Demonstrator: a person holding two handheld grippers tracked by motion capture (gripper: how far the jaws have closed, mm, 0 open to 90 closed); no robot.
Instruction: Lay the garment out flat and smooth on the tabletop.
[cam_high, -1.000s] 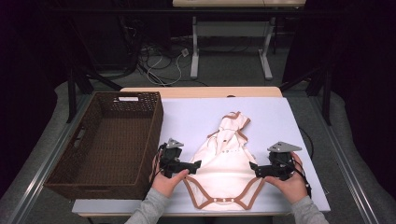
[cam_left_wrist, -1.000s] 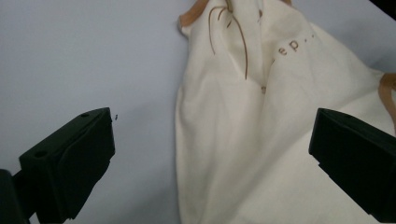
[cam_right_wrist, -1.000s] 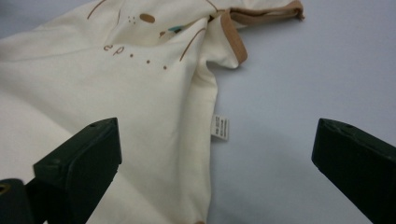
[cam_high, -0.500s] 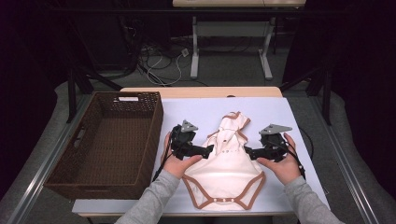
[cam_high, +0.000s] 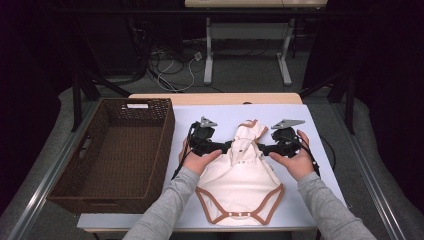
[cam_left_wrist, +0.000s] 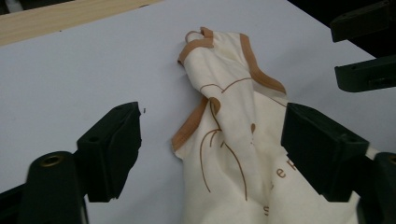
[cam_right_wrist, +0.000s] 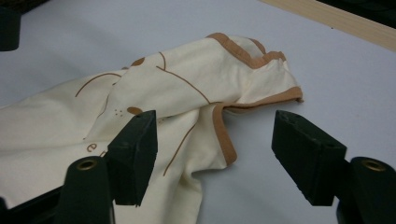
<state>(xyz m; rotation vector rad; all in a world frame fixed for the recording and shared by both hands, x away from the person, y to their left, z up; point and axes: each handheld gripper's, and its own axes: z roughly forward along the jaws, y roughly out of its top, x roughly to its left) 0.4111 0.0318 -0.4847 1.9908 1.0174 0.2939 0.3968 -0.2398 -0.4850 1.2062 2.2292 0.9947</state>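
A cream baby bodysuit (cam_high: 242, 180) with brown trim lies flat on the white table top (cam_high: 225, 114), its snap end toward the person and its upper part bunched and folded over. My left gripper (cam_high: 228, 146) is open at the left edge of the bunched part; in the left gripper view the bodysuit (cam_left_wrist: 233, 126) lies between and beyond the spread jaws of this gripper (cam_left_wrist: 215, 154). My right gripper (cam_high: 260, 148) is open at the right edge, and in its own view this gripper (cam_right_wrist: 219, 156) straddles the folded sleeve of the bodysuit (cam_right_wrist: 177, 102). Neither holds cloth.
A dark brown wicker basket (cam_high: 167, 131) stands on the left part of the table, with nothing visible inside. A wooden strip (cam_high: 215, 98) runs along the table's far edge. Beyond it are desk legs and cables on the floor.
Both hands have moved away from the person, from beside the bodysuit's lower half up to its bunched upper part, and drawn closer together. The jaws stay open.
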